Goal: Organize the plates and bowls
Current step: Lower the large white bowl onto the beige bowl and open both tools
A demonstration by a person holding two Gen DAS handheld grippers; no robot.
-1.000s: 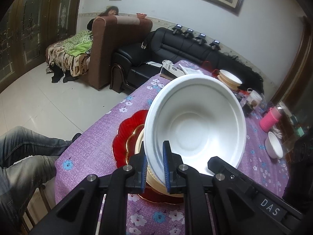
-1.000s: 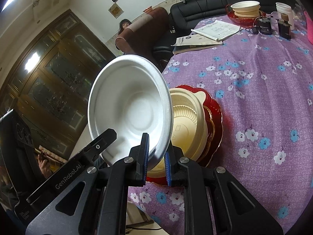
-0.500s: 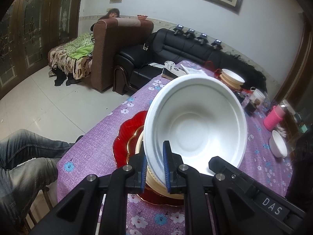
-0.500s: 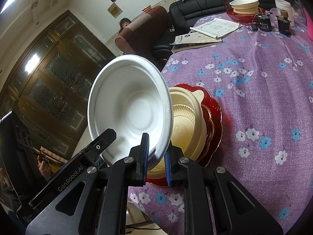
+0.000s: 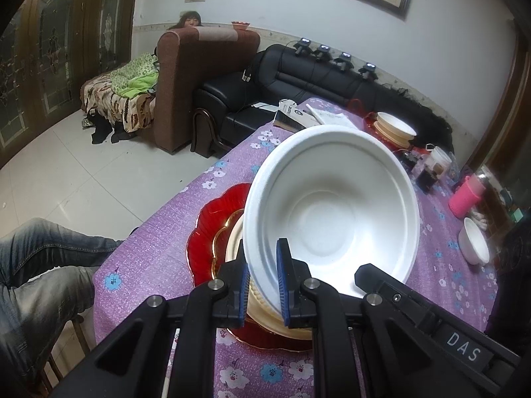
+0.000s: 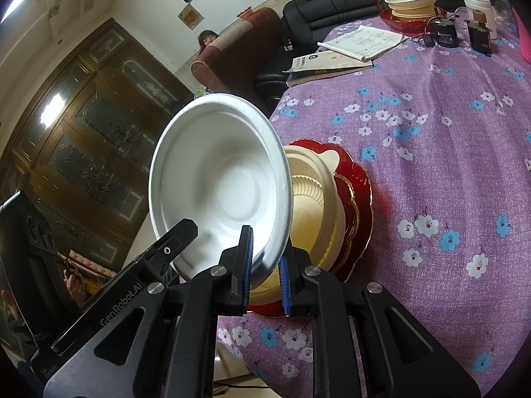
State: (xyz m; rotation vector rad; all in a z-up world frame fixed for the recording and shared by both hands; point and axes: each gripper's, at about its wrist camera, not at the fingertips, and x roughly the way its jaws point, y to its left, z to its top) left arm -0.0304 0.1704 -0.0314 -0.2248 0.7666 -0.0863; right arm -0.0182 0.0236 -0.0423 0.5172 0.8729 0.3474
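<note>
A white foam bowl (image 5: pixel 332 205) is held tilted in the air by both grippers. My left gripper (image 5: pixel 262 285) is shut on its near rim. My right gripper (image 6: pixel 265 265) is shut on the rim of the same bowl (image 6: pixel 219 182) from the other side. Below it a cream plastic bowl (image 6: pixel 312 199) sits on a gold-edged plate in a red scalloped plate (image 6: pixel 360 199), near the table's corner; the red plate also shows in the left wrist view (image 5: pixel 215 219). The white bowl hides most of the stack in the left wrist view.
The table has a purple flowered cloth (image 6: pixel 448 139). At the far end stands another stack of bowls on a red plate (image 6: pixel 411 3), with booklets (image 6: pixel 348 49), black devices (image 6: pixel 446 34) and a cup. A small white bowl (image 5: pixel 474 245) and pink bottle (image 5: pixel 464 195) sit right.
Both grippers have lifted slightly with the white bowl; the stack below looks a little farther away. The grip has not changed.
</note>
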